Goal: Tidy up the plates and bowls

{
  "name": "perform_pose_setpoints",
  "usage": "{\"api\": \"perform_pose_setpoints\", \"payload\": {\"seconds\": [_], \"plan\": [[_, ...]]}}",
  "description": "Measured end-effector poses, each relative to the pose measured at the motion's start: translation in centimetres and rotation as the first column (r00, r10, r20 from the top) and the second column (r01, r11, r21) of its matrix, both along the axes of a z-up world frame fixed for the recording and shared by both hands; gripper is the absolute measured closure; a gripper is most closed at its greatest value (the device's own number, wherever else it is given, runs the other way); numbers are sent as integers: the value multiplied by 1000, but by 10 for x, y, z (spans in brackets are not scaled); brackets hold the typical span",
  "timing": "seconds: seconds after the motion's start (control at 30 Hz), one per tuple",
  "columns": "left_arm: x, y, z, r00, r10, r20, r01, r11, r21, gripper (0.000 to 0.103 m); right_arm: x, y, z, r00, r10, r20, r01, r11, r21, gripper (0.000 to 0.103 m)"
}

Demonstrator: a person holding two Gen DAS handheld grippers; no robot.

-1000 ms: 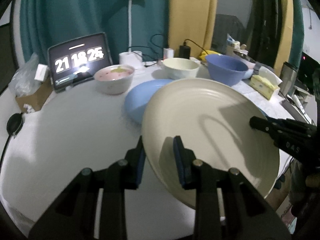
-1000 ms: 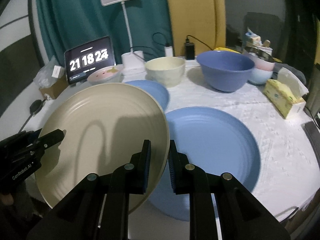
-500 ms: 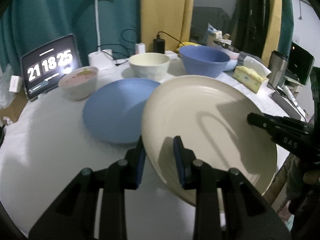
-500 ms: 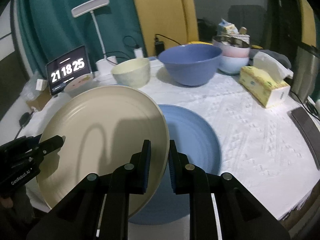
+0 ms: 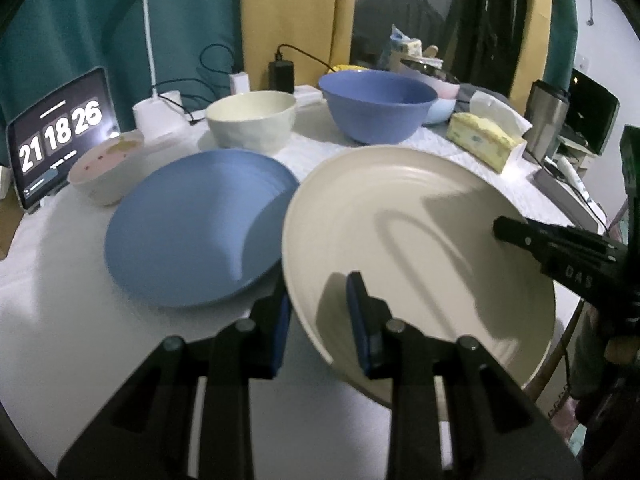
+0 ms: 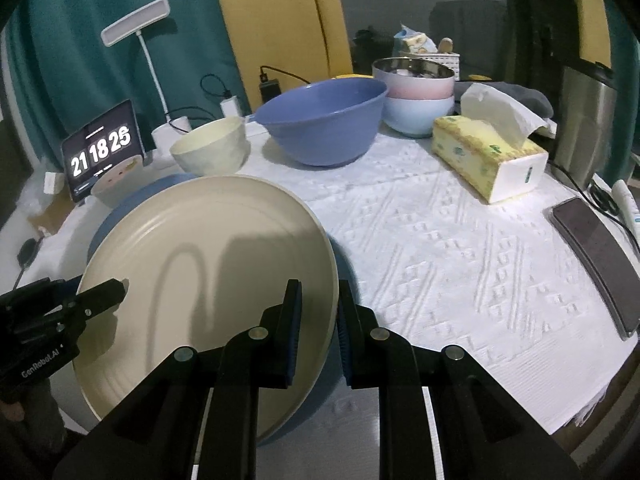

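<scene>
- Left wrist view, far left: clock tablet (image 5: 60, 136) upright at the table's (image 5: 60, 300) back edge; beside it a small pink bowl (image 5: 106, 170) with a patterned inside.
- Blue plate (image 5: 192, 232): lies flat on the table, left of the held plate. Smooth and shallow, with a thin rim. Judged the likely base for a stack.
- Left gripper (image 5: 318, 320): tongs closed on the near-left rim of the cream plate (image 5: 400, 240), one pad under the rim and one inside the well.
- Cream plate: wide and shallow with faint rings, held clear of the table and tilted, its left edge over the blue plate's right edge. Judged stiff, light for its span and smooth-faced, so a rim pinch may slip if the tilt grows. Material cannot be told; treat as breakable. Best held at opposite rims, as here.
- Right gripper (image 6: 318, 320): tongs closed on the plate's opposite rim, pads on either face.
- Cream bowl (image 6: 210, 150) and large blue bowl (image 6: 322, 126): upright at the back, apart from each other. Deep walls; judged best taken by the rim.
- Right wrist view, back right: stacked pink and pale blue bowls (image 6: 416, 100), a metal one on top.
- Tissue box (image 6: 486, 160): on the white cloth (image 6: 440, 248), right of the bowls.
- Dark phone (image 6: 596, 264): flat near the right edge.
</scene>
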State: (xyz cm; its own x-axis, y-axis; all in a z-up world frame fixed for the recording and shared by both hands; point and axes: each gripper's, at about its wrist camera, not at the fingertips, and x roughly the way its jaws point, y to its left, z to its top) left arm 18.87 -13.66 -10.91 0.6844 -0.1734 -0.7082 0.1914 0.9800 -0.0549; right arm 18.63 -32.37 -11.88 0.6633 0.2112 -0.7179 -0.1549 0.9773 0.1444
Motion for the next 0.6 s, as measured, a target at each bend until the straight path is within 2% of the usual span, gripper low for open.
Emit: {"api": "perform_pose_setpoints", "payload": {"seconds": [0.3, 0.47, 0.6], "plan": [[12, -13, -8, 1000, -15, -17, 15, 1000, 23, 73, 10, -11, -8, 999, -28, -16, 28, 1000, -15, 84], [15, -9, -13, 999, -13, -42, 14, 1000, 6, 72, 10, -8, -10, 999, -38, -11, 37, 999, -38, 84], [16, -10, -13, 999, -26, -43, 26, 1000, 3, 70, 10, -8, -10, 998, -61, -1, 61, 996, -68, 80]]}}
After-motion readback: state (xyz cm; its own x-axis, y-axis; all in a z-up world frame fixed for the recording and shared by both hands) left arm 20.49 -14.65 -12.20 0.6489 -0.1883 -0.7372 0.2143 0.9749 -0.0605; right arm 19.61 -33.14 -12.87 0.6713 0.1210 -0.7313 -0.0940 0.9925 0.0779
